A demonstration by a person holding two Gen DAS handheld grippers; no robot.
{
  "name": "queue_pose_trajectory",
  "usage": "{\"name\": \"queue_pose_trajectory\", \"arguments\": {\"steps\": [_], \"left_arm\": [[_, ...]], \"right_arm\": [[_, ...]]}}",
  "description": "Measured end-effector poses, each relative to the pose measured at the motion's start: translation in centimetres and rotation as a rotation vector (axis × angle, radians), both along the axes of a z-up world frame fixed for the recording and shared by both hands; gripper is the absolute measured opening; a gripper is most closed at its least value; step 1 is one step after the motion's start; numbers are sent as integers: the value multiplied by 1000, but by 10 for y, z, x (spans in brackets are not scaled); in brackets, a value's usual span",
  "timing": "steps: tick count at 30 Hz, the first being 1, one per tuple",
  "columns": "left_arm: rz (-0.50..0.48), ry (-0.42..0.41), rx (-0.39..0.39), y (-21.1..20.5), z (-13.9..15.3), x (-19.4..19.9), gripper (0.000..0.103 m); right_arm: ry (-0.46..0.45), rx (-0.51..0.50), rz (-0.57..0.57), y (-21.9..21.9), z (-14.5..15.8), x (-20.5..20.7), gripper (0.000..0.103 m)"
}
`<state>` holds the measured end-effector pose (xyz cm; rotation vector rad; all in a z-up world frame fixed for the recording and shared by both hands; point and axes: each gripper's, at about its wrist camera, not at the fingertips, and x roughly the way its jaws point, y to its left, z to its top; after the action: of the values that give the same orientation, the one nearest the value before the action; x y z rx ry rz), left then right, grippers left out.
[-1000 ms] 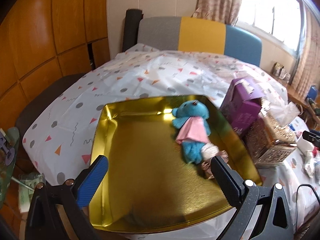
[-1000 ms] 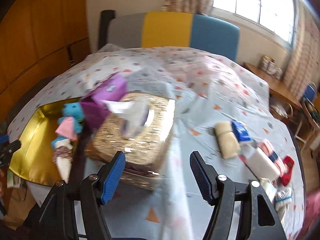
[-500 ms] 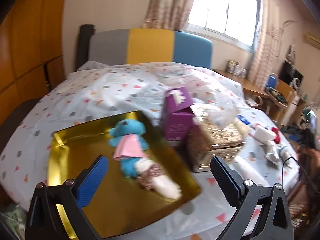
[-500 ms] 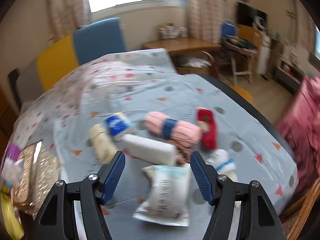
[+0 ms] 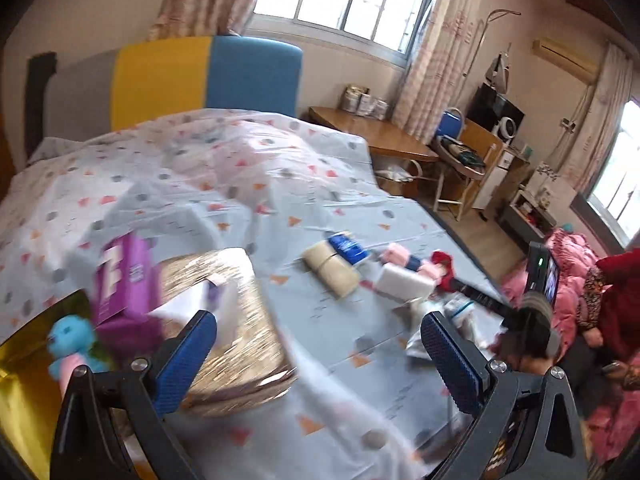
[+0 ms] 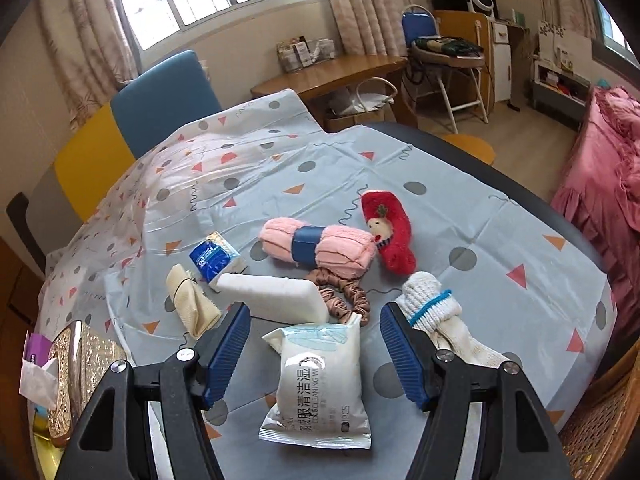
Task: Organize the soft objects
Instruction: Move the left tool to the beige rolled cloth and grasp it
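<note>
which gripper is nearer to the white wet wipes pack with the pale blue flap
Right. The right gripper hangs open just above the white wet wipes pack, its pads straddling it. The left gripper is farther back, by the gold tissue box.

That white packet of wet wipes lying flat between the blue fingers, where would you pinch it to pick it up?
Across its narrow width, near the middle. The wipes packet lies flat with its long axis running away from the right gripper, whose open jaws already straddle its two long sides. Coming straight down from above looks best: the plump middle should give the pads something to squeeze, while the flat sealed ends would probably slip.
</note>
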<state>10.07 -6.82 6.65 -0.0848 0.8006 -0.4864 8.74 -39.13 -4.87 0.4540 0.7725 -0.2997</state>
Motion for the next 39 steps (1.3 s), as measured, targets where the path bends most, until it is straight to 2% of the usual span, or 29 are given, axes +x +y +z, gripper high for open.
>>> {"name": "queue_pose_trajectory", "arguments": {"steps": [3,6,8,12,17,23,28,33,34,36,39], "left_arm": [[-2,73,7,-45,-4,37,103],[2,142,31,-85,-20,74,102],[17,185,67,-106,-39,96,95],[57,338,85,-125,-93,135,79],[135,439,89,-132,-135,173,76],[183,471,141,-141,-166,198,62],[199,494,105,-143,-174,201,62],[182,489,168,-154,-183,198,62],[182,505,182,-154,-189,198,59],[172,455,225,-154,-190,194,47],[149,445,221,-148,-188,190,45]], "right_arm": [[-18,-14,14,3,4,-1,68],[-24,3,28,4,4,0,68],[-26,22,36,3,4,0,68],[-33,56,45,-1,2,1,68],[-30,107,50,-6,-1,2,68],[-21,148,57,-8,-6,4,68],[-6,164,64,-7,-10,6,68],[6,157,61,-6,-11,7,68],[7,155,61,-6,-11,7,68],[7,149,59,-5,-11,6,68],[14,147,67,-4,-12,8,68]]}}
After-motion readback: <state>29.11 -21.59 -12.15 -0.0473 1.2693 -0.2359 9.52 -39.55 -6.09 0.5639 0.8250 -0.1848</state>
